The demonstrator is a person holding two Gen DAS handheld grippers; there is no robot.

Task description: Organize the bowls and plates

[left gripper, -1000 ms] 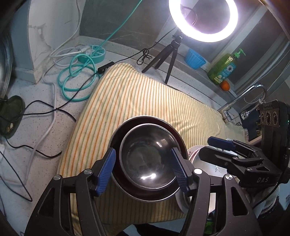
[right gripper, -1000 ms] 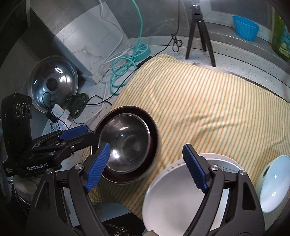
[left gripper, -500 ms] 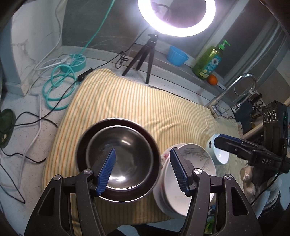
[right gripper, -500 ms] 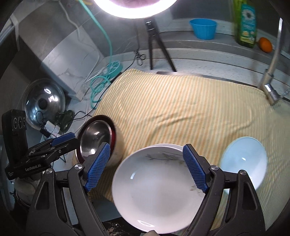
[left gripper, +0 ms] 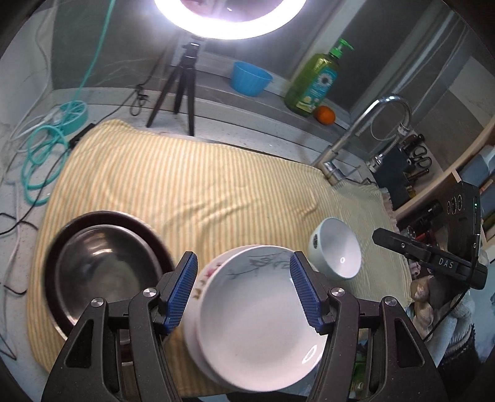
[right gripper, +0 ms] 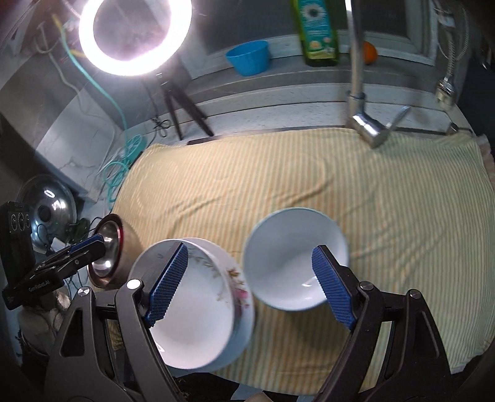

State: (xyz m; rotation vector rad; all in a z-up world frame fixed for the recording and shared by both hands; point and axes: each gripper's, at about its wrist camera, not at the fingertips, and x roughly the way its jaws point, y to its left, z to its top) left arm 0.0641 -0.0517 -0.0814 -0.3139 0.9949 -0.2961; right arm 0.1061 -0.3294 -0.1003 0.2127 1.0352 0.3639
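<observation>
Both tongs wide, empty: left (left gripper: 241, 292), right (right gripper: 252, 286). Bowl (right gripper: 295, 258) looks ceramic, slick, breakable; pinch its rim.

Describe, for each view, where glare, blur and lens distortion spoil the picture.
Left wrist view: the ring light blows out the top edge, the steel bowl is motion-smeared, and the fisheye bends the scene's edges. Right wrist view: the ring light flares, the faucet and white plates blur.
</observation>
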